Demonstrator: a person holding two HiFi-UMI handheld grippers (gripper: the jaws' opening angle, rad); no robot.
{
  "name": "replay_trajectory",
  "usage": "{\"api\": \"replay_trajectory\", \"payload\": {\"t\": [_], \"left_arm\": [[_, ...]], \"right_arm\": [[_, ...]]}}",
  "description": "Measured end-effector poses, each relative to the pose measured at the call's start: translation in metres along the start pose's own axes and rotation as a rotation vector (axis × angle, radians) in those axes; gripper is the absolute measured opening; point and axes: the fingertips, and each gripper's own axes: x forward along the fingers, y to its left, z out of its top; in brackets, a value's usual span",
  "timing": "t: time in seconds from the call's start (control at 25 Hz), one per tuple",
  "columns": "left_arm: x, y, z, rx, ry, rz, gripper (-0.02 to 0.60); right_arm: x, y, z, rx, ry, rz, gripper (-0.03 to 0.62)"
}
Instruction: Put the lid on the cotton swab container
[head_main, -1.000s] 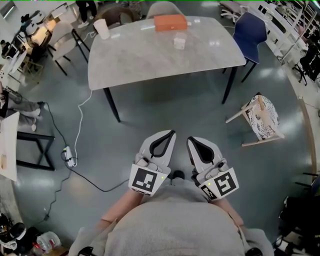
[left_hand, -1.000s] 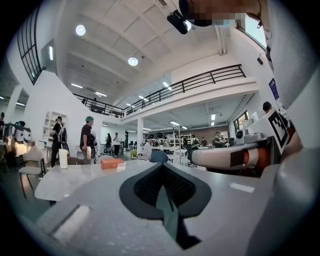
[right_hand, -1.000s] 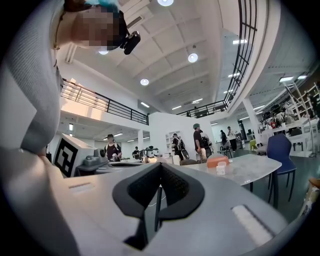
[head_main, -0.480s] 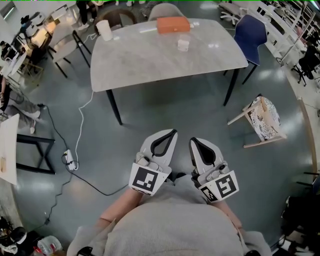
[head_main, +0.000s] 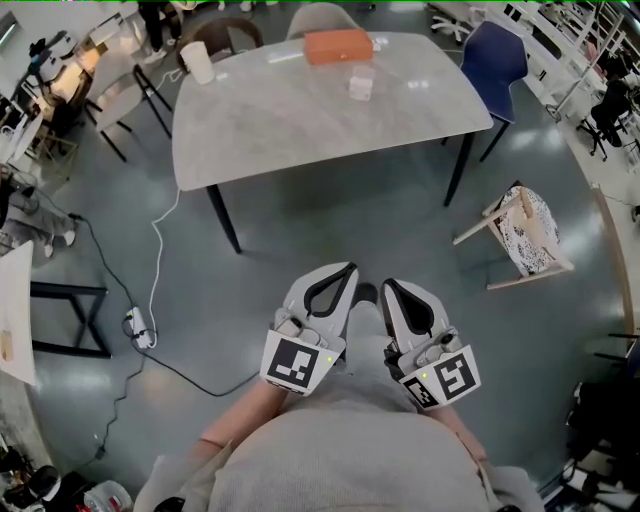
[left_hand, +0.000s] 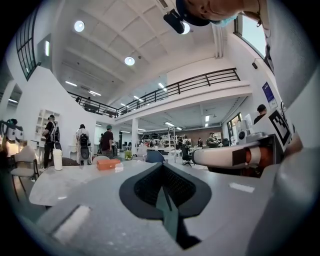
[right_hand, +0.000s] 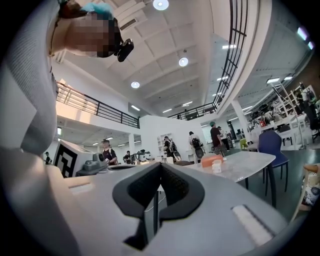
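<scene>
Left gripper (head_main: 344, 270): clenched, jaws pressed together with nothing between them, held level and well short of the table (head_main: 300, 120), on its near side. Right gripper (head_main: 389, 285): likewise clenched and empty, just beside the left one, equally far from the table. Both were carried close in front of the person's grey top (head_main: 350, 450). Set against the view a second before, both grippers stood in nearly the same place and stayed closed. Cotton swab container (head_main: 360, 85): small and translucent, standing on the far half of the table toward its right side, apart from both grippers. Whether its lid lay on it could not be told at that size. It sat where it had a second before. Orange box (head_main: 338, 45): on the table's far edge, just behind the container, unmoved. White cup (head_main: 198, 62): upright at the table's far left corner. Blue chair (head_main: 495, 60): at the table's right end. Wooden stool (head_main: 522, 235): tilted, on the floor off the table's near right corner. Power strip (head_main: 135, 322): on the floor off the table's near left corner, with a white cable (head_main: 158, 245) running up toward the table.
</scene>
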Motion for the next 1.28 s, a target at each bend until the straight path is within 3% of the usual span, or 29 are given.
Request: {"api": "replay_trajectory", "payload": {"t": [0.16,0.36,0.68,1.28], "left_arm": [[0.011,0.012,0.002,0.038,-0.011,0.004,-0.002],[0.031,0.031,0.003,0.019,-0.004,0.031,-0.002],[0.092,0.061,0.000,0.034,0.004,0.042,-0.002],[0.178,0.121,0.003,0.036,0.014,0.126,-0.002]], "right_arm": [[0.017,-0.009,0.001,-0.012,-0.014,0.022,0.000],[0.038,-0.026,0.004,-0.012,-0.013,0.044,0.000],[0.076,-0.093,0.011,0.000,-0.018,0.027,0.000],[0.155,-0.173,0.023,-0.013,0.007,0.109,0.000]]}}
